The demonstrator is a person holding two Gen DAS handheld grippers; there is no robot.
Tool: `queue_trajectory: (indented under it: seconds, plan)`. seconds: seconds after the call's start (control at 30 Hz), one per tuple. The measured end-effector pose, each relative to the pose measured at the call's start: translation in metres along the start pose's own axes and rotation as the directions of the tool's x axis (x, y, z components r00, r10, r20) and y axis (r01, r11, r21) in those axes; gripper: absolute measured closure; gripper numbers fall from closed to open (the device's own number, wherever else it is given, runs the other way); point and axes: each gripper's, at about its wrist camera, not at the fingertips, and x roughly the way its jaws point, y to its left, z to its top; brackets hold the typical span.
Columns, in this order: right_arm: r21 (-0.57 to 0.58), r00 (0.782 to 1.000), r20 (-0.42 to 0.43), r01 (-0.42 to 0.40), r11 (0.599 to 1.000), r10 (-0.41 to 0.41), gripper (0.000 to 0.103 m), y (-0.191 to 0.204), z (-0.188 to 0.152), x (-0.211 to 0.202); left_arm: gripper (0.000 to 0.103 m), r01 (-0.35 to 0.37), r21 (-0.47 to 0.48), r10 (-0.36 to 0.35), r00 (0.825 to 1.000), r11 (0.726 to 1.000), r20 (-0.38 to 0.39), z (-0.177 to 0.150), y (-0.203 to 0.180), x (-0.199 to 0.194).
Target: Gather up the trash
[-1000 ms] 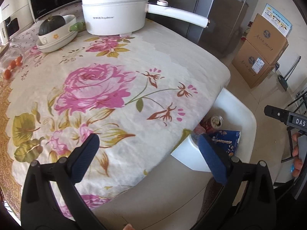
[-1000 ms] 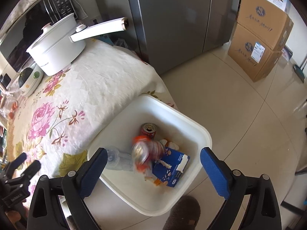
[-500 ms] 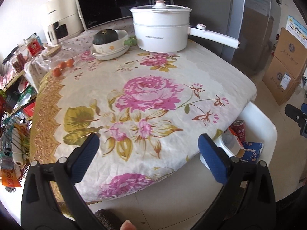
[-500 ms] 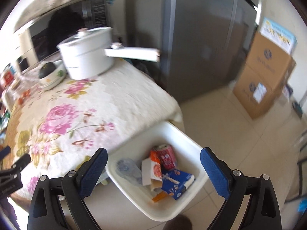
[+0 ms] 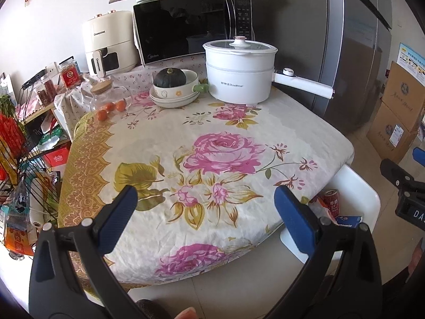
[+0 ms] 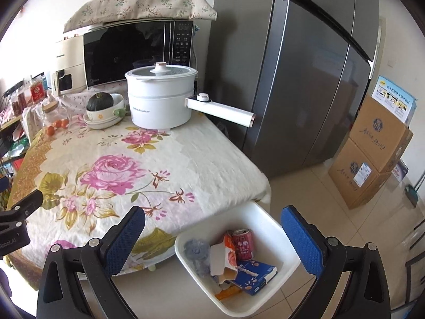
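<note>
Trash: red can (image 6: 243, 243), blue carton (image 6: 252, 275), wrappers (image 6: 223, 257), all in white bin (image 6: 288, 255) on floor, right of table (image 6: 111, 170). Left gripper (image 5: 205, 207) and right gripper (image 6: 212, 230) both spread, empty. Pot (image 6: 159, 97) far on table.

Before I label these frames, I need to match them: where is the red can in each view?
Left wrist: red can at right, lower middle, half hidden behind the table edge, in the bin.
Right wrist: red can bottom centre, upright in the bin.
Shared landmark: white pot.
</note>
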Motion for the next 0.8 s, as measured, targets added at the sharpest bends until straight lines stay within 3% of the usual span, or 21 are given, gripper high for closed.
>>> queue_trajectory:
  seconds: [0.8]
  plan:
    - [0.021,1.0,0.017,-0.008,1.0,0.008,0.0,-0.004,-0.001,-0.001,0.001,0.068,0.037,-0.068,0.998,0.997,-0.003,-0.004,-0.016,-0.002]
